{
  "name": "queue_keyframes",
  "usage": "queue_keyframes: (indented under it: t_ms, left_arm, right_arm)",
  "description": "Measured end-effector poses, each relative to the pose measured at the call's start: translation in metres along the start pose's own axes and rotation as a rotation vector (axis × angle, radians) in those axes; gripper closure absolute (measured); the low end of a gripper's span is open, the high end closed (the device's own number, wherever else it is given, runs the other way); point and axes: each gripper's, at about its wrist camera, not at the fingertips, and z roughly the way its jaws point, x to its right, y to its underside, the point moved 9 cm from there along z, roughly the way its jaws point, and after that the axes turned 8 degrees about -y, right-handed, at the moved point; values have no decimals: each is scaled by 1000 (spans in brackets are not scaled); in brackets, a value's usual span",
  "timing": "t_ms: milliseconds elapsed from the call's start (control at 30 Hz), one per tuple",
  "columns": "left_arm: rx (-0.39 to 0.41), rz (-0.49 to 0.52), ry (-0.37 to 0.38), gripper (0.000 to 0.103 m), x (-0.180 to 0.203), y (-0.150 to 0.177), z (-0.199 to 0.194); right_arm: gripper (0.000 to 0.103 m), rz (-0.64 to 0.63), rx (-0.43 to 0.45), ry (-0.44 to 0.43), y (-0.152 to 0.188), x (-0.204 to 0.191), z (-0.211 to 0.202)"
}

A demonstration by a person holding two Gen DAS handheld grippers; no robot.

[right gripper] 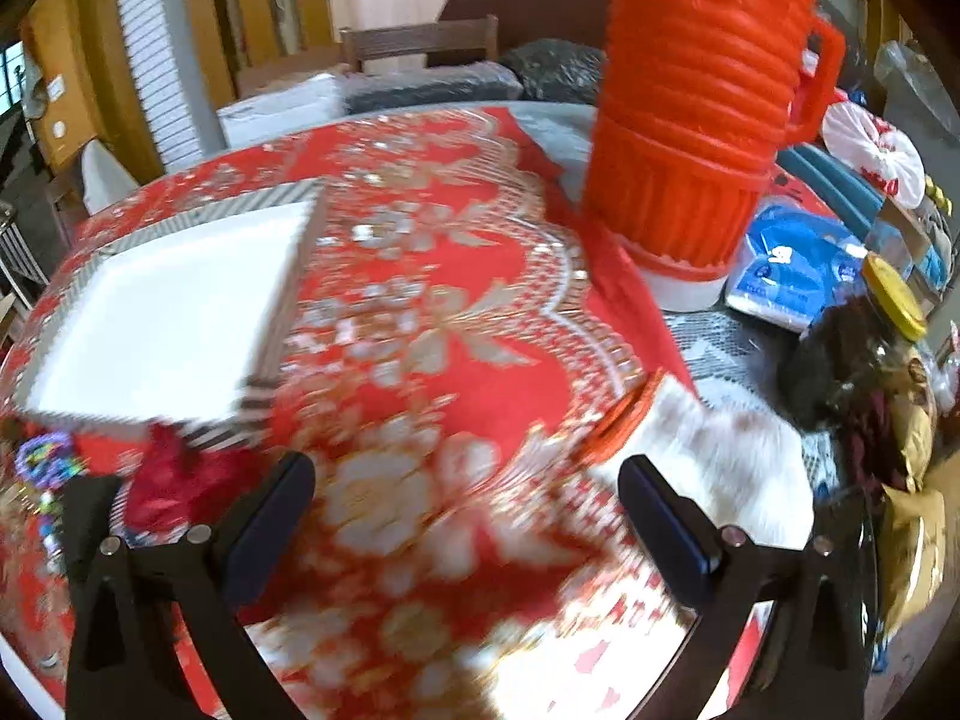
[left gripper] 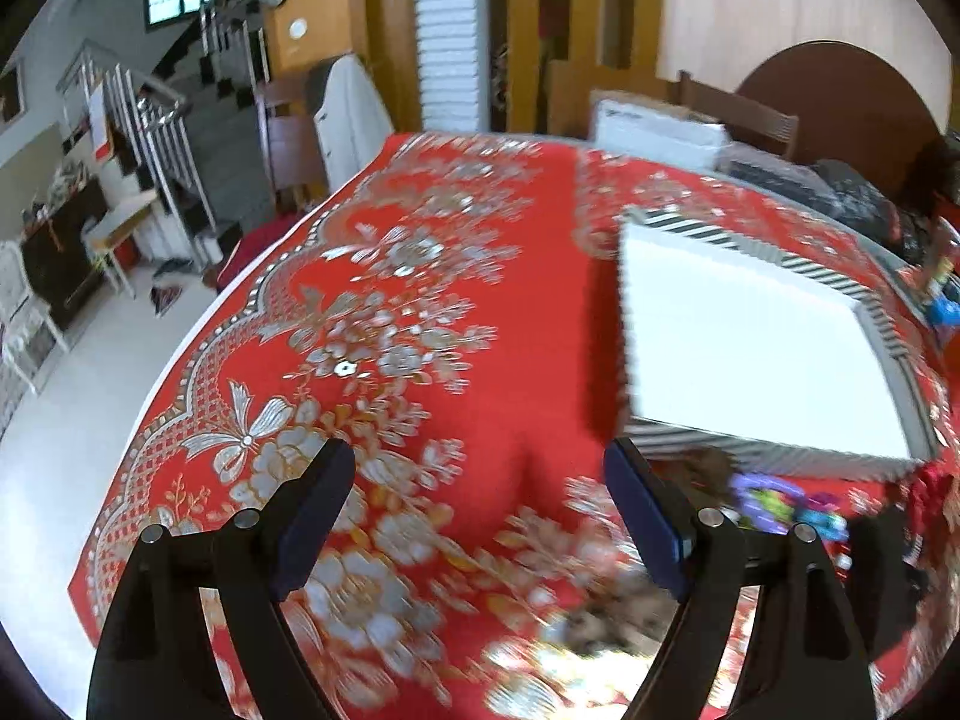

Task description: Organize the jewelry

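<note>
A white box with black-and-white striped sides lies on the red flowered tablecloth. A small heap of colourful jewelry, purple and green rings among it, sits by the box's near edge, next to a red cloth piece. My left gripper hovers open over bare cloth, left of the jewelry. My right gripper is open too, above the cloth to the right of the box, with nothing between its fingers.
A tall orange ribbed flask stands at the right. Near it lie blue packets, a dark jar with a yellow lid and a white furry item. The table's edge curves at the left. Boxes and bags crowd the far side.
</note>
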Motion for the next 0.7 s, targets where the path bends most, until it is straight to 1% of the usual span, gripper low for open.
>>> queue_keyframes:
  t_ms: [133, 333, 433, 533, 700]
  left_arm:
    - [26, 33, 0, 26, 17, 5, -25]
    - [45, 60, 48, 28, 40, 15, -51]
    - [45, 79, 73, 28, 51, 21, -58]
    - [50, 89, 84, 28, 57, 26, -62]
    - [32, 102, 115, 28, 65, 33, -66]
  right_arm:
    - [0, -45, 16, -48, 12, -46, -13]
    - [0, -77, 37, -90, 25, -97, -23]
    - [0, -90, 40, -85, 28, -107, -29]
    - [0, -83, 46, -98, 30, -111, -34]
    - [0, -92, 44, -84, 30, -113, -35]
